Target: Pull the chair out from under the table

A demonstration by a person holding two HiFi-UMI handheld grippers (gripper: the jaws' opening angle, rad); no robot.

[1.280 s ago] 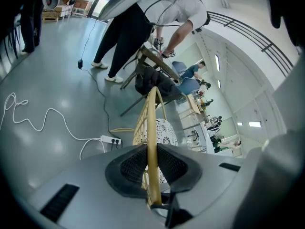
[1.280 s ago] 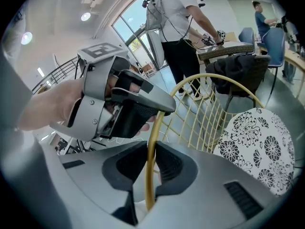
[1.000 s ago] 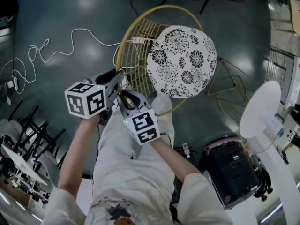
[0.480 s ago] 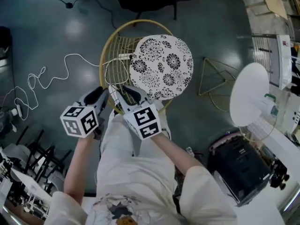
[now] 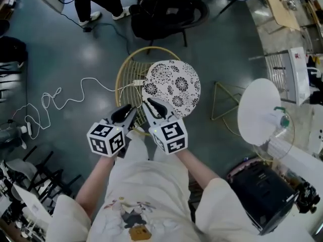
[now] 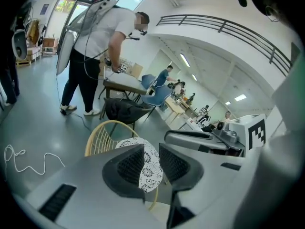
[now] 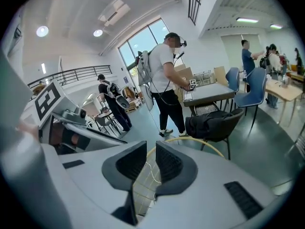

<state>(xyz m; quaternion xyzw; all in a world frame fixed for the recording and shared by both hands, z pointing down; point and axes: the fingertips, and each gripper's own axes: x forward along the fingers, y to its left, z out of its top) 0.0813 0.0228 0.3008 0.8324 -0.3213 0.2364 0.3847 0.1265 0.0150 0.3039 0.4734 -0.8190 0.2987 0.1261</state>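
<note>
The chair (image 5: 130,79) has a round rattan back and a black-and-white floral cushion (image 5: 171,87). It stands on the bare grey floor, apart from the white round table (image 5: 258,112). My left gripper (image 5: 126,116) and right gripper (image 5: 154,107) hang side by side above its near rim and touch nothing. The left gripper (image 6: 151,163) is open, its jaws have just been opening, and only the distant cushion (image 6: 153,152) shows through the gap. The right gripper (image 7: 150,163) is open with a narrower gap. Its jaws have just been closing on nothing, and the chair back (image 7: 209,149) lies beyond.
A gold wire frame (image 5: 222,102) stands right of the chair. A black seat with a bag (image 5: 161,14) is behind it, with a standing person (image 6: 95,46) nearby. A white cable (image 5: 55,100) loops over the floor at left. A black case (image 5: 262,195) sits at lower right.
Both grippers have risen from the chair's near rim and now hang well above it. The chair looks smaller and farther below. Neither gripper carries anything.
</note>
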